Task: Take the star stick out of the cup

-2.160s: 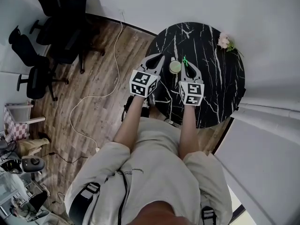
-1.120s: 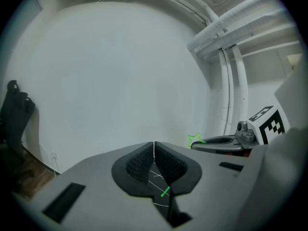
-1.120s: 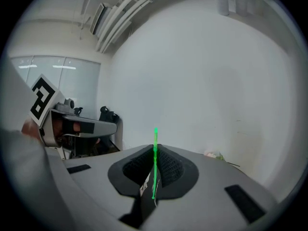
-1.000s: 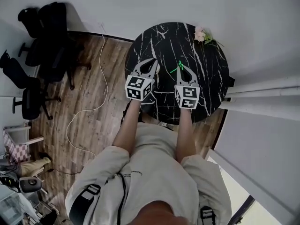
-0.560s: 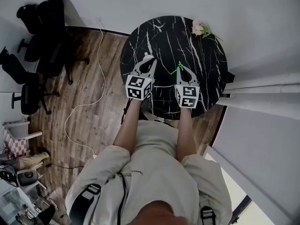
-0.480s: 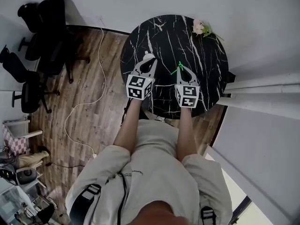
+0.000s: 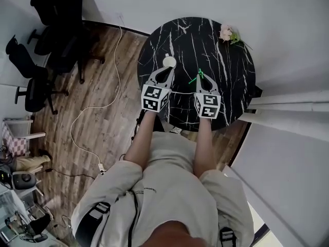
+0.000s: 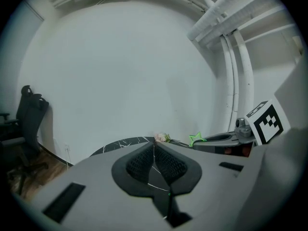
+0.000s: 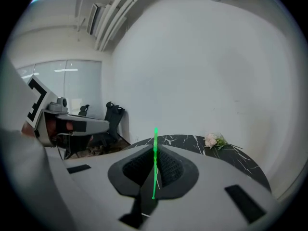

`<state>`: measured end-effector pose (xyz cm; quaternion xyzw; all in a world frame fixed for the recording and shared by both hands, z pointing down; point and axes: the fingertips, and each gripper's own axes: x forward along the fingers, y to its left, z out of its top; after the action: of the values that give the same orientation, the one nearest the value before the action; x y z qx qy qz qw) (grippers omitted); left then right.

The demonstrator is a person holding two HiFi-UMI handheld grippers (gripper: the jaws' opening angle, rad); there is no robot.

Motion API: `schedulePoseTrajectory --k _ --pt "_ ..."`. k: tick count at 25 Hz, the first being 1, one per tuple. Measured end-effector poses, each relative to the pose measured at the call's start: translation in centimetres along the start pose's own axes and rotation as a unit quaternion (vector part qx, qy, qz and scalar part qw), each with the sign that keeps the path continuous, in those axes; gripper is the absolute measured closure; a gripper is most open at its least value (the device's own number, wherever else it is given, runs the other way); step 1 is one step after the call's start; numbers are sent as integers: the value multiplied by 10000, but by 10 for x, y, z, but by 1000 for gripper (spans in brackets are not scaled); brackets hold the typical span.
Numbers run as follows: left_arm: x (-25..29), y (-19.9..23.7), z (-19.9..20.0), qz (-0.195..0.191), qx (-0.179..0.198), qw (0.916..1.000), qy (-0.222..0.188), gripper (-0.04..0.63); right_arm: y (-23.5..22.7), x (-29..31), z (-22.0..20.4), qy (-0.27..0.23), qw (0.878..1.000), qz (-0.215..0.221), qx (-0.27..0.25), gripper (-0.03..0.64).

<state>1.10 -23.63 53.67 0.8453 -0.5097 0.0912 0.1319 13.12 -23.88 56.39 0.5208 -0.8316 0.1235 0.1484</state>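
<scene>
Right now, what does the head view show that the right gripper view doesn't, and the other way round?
Head view only: the cup, standing on the table just past the left gripper, and the floor cable. Right gripper view only: the right gripper with its pads closed on the star stick. Both: the stick, left gripper, black table, flowers, chairs.

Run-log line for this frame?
right gripper: shut on star stick | stick out of cup | left gripper: shut, empty | cup on table, beyond left gripper tips
</scene>
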Motion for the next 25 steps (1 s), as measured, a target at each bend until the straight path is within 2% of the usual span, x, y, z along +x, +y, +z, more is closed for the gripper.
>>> schedulePoseTrajectory --k 25 --pt "-6 -3 3 28 72 10000 -27 572 10 1 0 29 9997 148 -196 572"
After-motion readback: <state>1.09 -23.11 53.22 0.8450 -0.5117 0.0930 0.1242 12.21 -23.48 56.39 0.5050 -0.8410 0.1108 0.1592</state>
